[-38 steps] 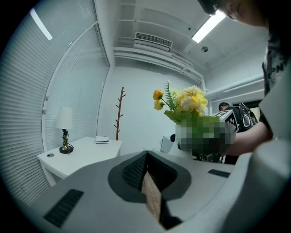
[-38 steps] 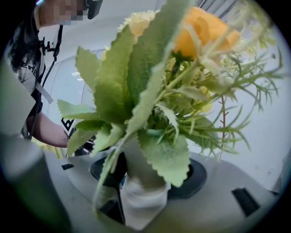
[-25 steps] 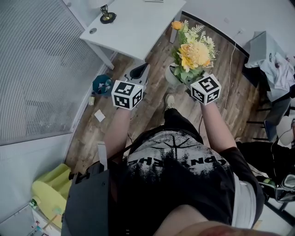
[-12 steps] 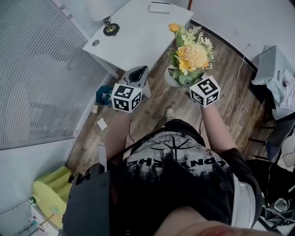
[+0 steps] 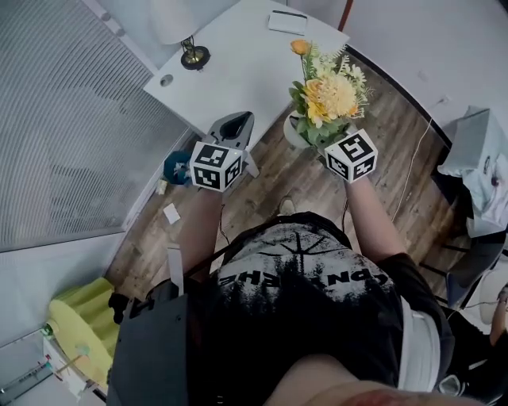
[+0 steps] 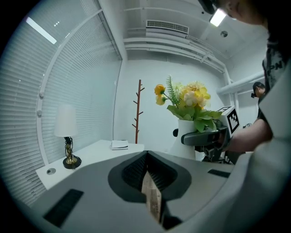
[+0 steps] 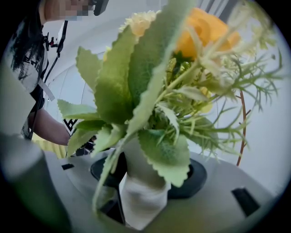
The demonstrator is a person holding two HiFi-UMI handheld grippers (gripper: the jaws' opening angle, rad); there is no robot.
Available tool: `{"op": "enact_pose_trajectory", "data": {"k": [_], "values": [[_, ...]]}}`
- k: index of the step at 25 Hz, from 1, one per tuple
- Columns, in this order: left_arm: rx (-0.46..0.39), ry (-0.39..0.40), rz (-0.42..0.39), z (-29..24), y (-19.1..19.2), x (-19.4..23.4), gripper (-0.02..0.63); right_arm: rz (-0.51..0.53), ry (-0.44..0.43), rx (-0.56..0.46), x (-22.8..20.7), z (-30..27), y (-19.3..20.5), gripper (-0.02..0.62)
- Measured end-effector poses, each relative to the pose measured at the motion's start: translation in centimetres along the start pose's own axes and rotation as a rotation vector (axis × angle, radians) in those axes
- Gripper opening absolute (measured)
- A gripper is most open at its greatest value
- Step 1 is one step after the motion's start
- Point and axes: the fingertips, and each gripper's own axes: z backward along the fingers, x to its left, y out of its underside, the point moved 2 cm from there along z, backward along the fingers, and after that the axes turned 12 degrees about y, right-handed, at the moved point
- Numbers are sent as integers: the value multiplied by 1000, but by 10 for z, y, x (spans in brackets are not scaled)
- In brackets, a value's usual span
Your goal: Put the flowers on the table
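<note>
Head view: one white surface (image 5: 238, 63) carries one lamp (image 5: 193, 55), one flat book (image 5: 286, 21) far right of the lamp, and one round hole (image 5: 166, 80) just below-left of the lamp. The top between lamp and book is bare. There are two hand-held grippers, each with one marker cube. The left hand-held gripper (image 5: 235, 127) hangs below-right of the lamp, over the wood floor (image 5: 397, 158), close to the surface's near edge. The right hand-held gripper (image 5: 317, 143) is further right of the lamp and carries one white vase (image 5: 294, 132) with one bunch of yellow and orange flowers (image 5: 329, 93). The vase is in the air off the surface's right-hand edge, and the top blooms overlap that edge.

Left gripper view: the left hand-held gripper (image 6: 146, 157) has its jaws closed together, with nothing between them. The lamp (image 6: 68, 136) stands at the surface's near-left edge, and the book (image 6: 119, 144) lies right of it. One bare coat stand (image 6: 137, 111) rises behind. Right of the lamp, past the open top, the flowers (image 6: 184, 98) and vase (image 6: 190, 143) sit in the right hand-held gripper (image 6: 193, 137).

Right gripper view: the right hand-held gripper (image 7: 152, 173) is clamped on the vase (image 7: 141, 200), one jaw on each side. Leaves and one orange bloom (image 7: 204, 32) fill the frame.
</note>
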Motion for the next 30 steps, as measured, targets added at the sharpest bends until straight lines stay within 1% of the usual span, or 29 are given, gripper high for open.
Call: {"op": "enact_pose_trajectory", "data": {"k": [8,14,18,23,28,30], "values": [[-11,-83,20,-33,-11,38,12,0,-89,8,-35,-46,5,255],[-22,-139,31,-47,-14,57,12,10,-137,0,-54,-70,3,255],[-18,-161,38,-50,-14,65,12,1,-148,1,-64,-82,5,255],[-9,-189,52,-43,-8,80,12,-1,-163,11,-62,-100,8,255],[-8,-193,58,-39,-7,95,12,3,-167,19,-58,-116,7,255],[-6,-187,61,-38,-7,109,12,4,-162,22,-56,-130,6,255]]}}
